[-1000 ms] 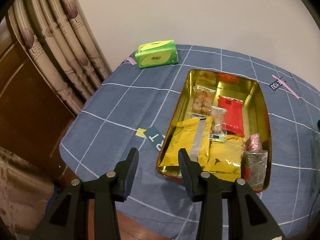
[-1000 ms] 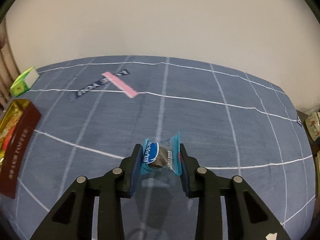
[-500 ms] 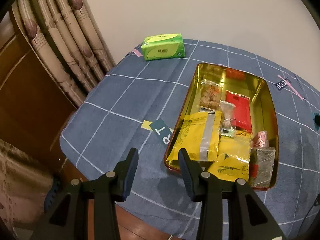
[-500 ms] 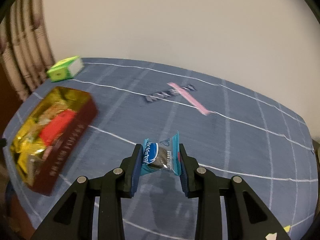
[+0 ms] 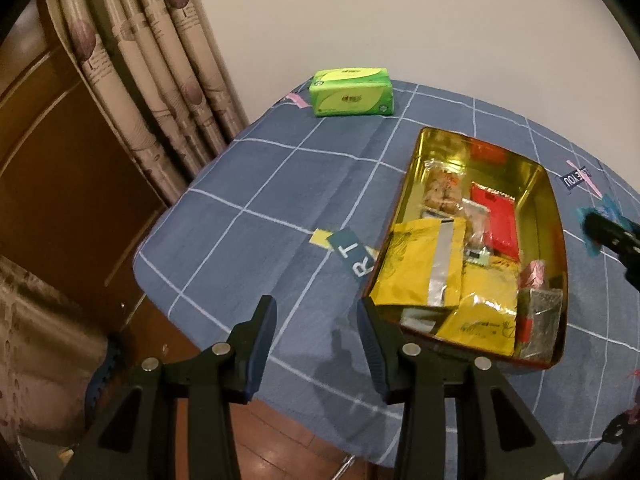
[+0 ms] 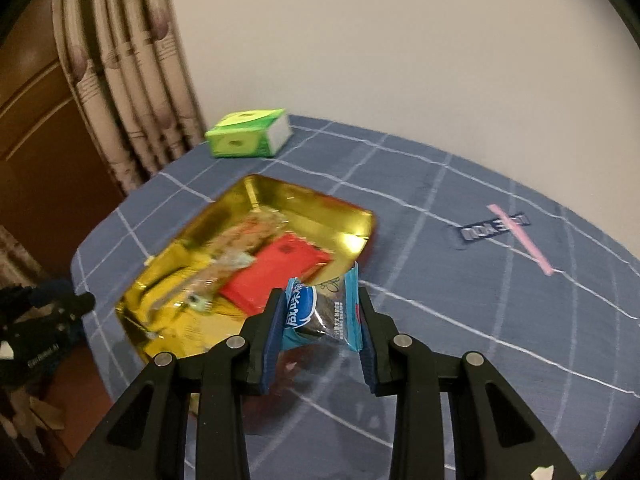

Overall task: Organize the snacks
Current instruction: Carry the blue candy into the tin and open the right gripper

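Note:
A gold tin tray lies on the blue checked tablecloth and holds yellow packets, a red packet and several clear-wrapped snacks. My right gripper is shut on a small blue snack packet and hangs over the tray's near right corner. It shows in the left wrist view at the right edge, the blue snack packet in its jaws. My left gripper is open and empty, over the table's near edge just left of the tray.
A green tissue pack sits at the far left of the table by the curtain. Cloth labels are sewn on the tablecloth. A wooden door stands left; the floor lies below the table edge.
My right gripper swung left with the blue packet, from the open cloth to the tray's corner. The left gripper drew back slightly from the tray, still open.

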Motion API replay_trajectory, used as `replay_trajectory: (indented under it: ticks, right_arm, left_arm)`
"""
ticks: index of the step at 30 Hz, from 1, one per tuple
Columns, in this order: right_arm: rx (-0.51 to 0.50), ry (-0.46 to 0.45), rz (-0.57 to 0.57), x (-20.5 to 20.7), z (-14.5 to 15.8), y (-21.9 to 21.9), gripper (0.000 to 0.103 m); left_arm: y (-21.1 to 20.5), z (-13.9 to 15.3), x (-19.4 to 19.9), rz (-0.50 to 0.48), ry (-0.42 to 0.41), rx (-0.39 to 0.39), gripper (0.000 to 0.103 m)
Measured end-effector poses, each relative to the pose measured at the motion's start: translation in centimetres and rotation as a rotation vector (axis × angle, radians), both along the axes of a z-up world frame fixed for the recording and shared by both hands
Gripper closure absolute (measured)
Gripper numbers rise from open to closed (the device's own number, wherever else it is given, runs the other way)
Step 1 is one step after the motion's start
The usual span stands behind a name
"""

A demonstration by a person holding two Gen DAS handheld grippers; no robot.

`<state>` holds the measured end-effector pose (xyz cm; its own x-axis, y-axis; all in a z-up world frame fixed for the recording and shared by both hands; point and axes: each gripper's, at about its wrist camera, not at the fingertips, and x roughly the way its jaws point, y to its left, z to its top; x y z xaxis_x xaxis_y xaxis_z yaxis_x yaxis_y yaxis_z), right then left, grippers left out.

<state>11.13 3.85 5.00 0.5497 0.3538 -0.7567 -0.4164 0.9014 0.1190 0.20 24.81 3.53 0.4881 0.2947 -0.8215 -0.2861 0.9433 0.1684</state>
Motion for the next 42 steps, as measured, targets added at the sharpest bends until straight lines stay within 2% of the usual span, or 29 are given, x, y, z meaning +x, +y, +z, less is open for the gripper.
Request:
replay_trajectory:
  ticks: [12, 23, 36, 39, 41, 42]
  right_arm:
    - [-0.013, 0.053, 0.052, 0.6, -2.2, 4.5, 0.073]
    - [-0.033, 0.107, 0.031, 1.5, -4.0, 5.0, 0.071]
    - [-0.063, 0.116, 0.017, 1.8, -4.7, 5.0, 0.069]
    - [-0.061, 0.119, 0.025, 1.6, -4.7, 5.2, 0.065]
    - [-0.066, 0.112, 0.026, 1.4, -4.6, 5.3, 0.053]
    - [-0.067, 0.104, 0.024, 1.2, -4.4, 5.3, 0.051]
  left_arm:
    - [0.9, -0.2, -0.8, 0.023, 0.003, -0.005, 0.060]
    - [0.4, -0.2, -0.7, -0.002, 0.003, -0.006, 0.060]
    - [-0.3, 0.0, -0.7, -0.027, -0.008, -0.009, 0.060]
    - [-0.4, 0.0, -0.8, -0.031, -0.010, -0.012, 0.060]
    - [-0.5, 0.0, -0.8, -0.034, -0.011, -0.011, 0.060]
    - [-0.5, 0.1, -0.8, -0.038, -0.011, -0.012, 0.060]
